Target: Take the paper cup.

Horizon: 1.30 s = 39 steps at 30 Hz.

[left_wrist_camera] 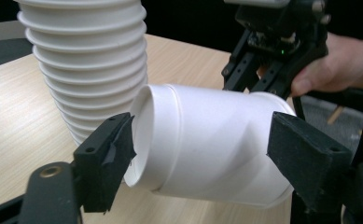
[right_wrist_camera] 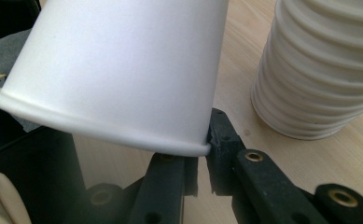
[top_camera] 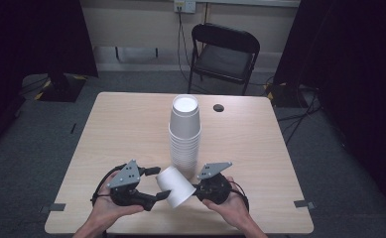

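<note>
A single white paper cup (top_camera: 175,186) lies on its side near the table's front edge, between my two grippers. My right gripper (top_camera: 195,191) is shut on the cup's rolled rim (right_wrist_camera: 188,148), pinching it between the two black jaws. My left gripper (top_camera: 161,183) stands open, its jaws spread wide on either side of the cup (left_wrist_camera: 207,140) near its base end; no pad visibly presses on it. Just behind stands a tall stack of white cups (top_camera: 184,131), upside down, also close by in the right gripper view (right_wrist_camera: 319,70).
The light wooden table (top_camera: 126,124) has a small black round spot (top_camera: 219,107) to the right of the stack. A black folding chair (top_camera: 224,52) stands beyond the far edge. Dark curtains hang on both sides.
</note>
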Motion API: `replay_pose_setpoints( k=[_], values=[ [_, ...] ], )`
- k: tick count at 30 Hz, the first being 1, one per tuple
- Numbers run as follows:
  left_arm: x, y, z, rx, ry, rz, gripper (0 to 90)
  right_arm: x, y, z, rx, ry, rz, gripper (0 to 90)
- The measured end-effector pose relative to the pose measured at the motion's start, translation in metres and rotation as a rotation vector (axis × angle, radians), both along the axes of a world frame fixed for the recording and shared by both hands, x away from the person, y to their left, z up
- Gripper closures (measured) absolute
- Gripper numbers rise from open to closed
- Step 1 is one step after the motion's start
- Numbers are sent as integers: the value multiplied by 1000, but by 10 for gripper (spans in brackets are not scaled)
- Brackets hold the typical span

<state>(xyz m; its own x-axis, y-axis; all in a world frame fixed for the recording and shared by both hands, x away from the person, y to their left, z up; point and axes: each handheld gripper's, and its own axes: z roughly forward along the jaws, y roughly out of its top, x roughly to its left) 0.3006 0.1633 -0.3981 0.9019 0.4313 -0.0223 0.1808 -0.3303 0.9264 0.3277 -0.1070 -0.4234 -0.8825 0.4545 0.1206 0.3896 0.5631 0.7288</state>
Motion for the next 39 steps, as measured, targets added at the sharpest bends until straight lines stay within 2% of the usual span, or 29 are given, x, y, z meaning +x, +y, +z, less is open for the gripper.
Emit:
replay_pose_setpoints(
  k=[5,7,9,11,13,15,21,25,29,30,34,39],
  values=[
    [-1,-5,2,3,-37,-15,207,0,2,-7,-33,37,12,844],
    [-2,-6,3,-3,-47,-32,207,1,4,-9,-48,61,20,844],
    [-2,-9,3,13,-54,-62,207,2,6,-10,-65,78,36,844],
    [-4,-12,1,27,-59,-102,206,2,9,-11,-77,85,45,844],
    [-5,-15,-1,61,-71,-145,206,2,12,-11,-88,85,60,844],
    [-7,-16,-3,91,-83,-156,205,1,13,-11,-91,89,66,844],
    [-6,-16,-5,80,-97,-179,183,1,12,-10,-97,78,75,844],
    [-6,-15,-7,75,-115,-185,184,0,11,-9,-97,64,82,844],
    [-4,-13,-9,83,-114,-185,187,0,11,-8,-93,53,85,842],
    [-4,-13,-10,97,-117,-184,181,0,10,-7,-91,52,85,842],
    [-2,-13,-14,131,-92,-198,169,0,7,-4,-55,52,81,854],
    [-2,-16,-19,111,-76,-214,159,4,-3,3,-11,40,58,871]
  ],
)
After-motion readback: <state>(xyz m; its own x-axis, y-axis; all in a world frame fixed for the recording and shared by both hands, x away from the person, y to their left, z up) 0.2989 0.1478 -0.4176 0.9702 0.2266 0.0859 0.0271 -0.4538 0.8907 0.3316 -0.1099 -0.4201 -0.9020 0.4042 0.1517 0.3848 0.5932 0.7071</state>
